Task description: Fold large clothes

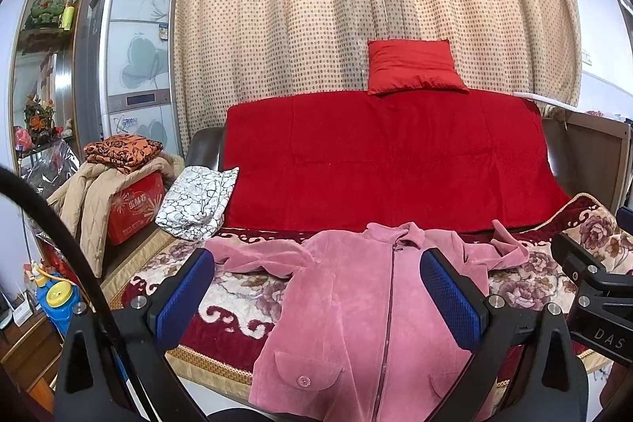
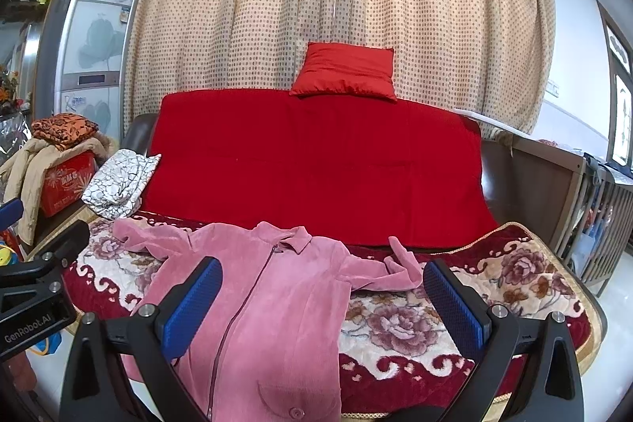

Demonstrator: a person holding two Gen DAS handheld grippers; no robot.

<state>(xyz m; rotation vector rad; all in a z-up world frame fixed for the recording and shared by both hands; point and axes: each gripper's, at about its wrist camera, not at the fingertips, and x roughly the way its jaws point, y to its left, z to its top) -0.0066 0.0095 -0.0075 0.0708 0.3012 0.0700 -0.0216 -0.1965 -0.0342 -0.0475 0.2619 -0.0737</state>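
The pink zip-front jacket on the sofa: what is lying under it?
Under the pink zip-front jacket lies a floral red-and-cream quilted seat cover, visible around it. The part beneath the jacket is covered and cannot be seen.

One pink jacket (image 1: pixel 348 307), one red cushion (image 1: pixel 413 66), one patterned pillow (image 1: pixel 196 202), two tools.
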